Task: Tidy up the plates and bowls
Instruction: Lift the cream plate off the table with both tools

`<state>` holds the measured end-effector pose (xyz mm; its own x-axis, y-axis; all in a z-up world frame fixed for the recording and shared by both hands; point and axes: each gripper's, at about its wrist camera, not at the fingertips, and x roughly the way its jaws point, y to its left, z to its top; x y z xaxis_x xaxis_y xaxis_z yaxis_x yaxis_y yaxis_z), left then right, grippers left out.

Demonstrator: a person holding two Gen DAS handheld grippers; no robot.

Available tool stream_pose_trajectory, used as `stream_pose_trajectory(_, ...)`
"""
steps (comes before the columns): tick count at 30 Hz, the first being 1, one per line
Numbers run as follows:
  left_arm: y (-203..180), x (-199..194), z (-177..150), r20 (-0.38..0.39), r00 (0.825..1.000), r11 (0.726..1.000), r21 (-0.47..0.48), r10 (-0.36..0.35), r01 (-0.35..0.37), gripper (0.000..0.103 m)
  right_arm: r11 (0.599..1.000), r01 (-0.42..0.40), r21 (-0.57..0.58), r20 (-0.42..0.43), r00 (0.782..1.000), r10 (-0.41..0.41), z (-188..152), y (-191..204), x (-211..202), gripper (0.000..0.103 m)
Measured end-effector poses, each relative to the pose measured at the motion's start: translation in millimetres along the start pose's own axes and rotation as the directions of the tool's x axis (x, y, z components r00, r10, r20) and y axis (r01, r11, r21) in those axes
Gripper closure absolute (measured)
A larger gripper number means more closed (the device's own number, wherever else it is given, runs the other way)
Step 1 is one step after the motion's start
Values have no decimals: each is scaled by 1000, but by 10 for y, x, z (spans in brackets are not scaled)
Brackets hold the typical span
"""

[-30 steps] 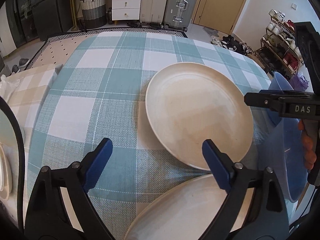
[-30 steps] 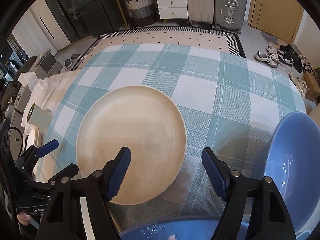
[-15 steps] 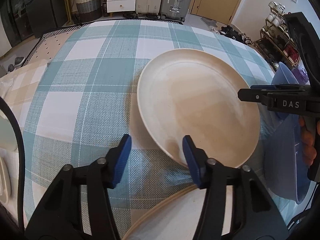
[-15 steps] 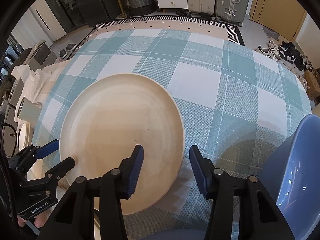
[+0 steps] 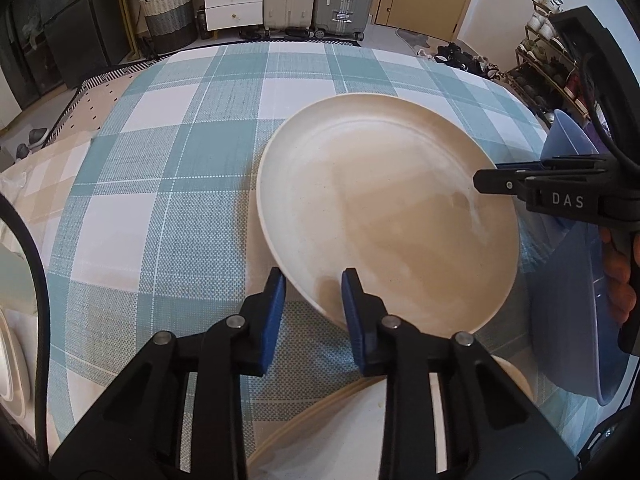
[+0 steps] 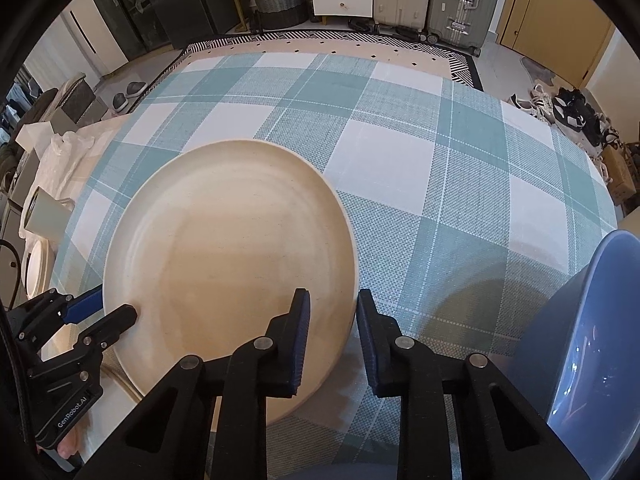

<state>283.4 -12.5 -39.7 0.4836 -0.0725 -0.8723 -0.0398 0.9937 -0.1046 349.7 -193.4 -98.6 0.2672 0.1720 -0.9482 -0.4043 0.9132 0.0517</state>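
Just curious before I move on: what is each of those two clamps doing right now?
Left gripper: closing, cream plate rim between its jaws.
Right gripper: closing, the same plate's rim between its jaws.

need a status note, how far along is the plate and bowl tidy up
Nothing looks stacked yet. In hand: left gripper and right gripper are closing on opposite rims of the cream plate. Left: the second plate and blue bowl.
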Motion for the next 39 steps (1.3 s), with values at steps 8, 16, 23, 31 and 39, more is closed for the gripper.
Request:
stream_pose_trajectory(8, -23, -75, 6, 31, 999, 1000, 16, 8, -8, 77, 1000, 15, -3, 18, 1000, -15, -24, 4, -23, 80)
stream_pose_trajectory(16, -19, -259, 6, 69, 997, 1000, 12, 20, -20, 77, 1000, 15, -19, 65, 998, -14, -30, 53, -193, 80)
stream_pose_trajectory(23, -11, -501, -20, 114, 993, 999, 11, 36, -37, 77, 999, 12, -33, 113, 994, -9, -65, 136, -413, 80)
stream_pose_trajectory(31, -22, -806, -119, 164, 985, 998, 7, 57, -59, 77, 998, 15, -60, 161, 987, -5, -132, 284, -693, 80)
stream_pose_trajectory(39, -46, -1138, -273, 203, 978, 998, -4, 55, -55, 77, 997, 12, -80, 200, 980, 4, -271, 409, -966, 80)
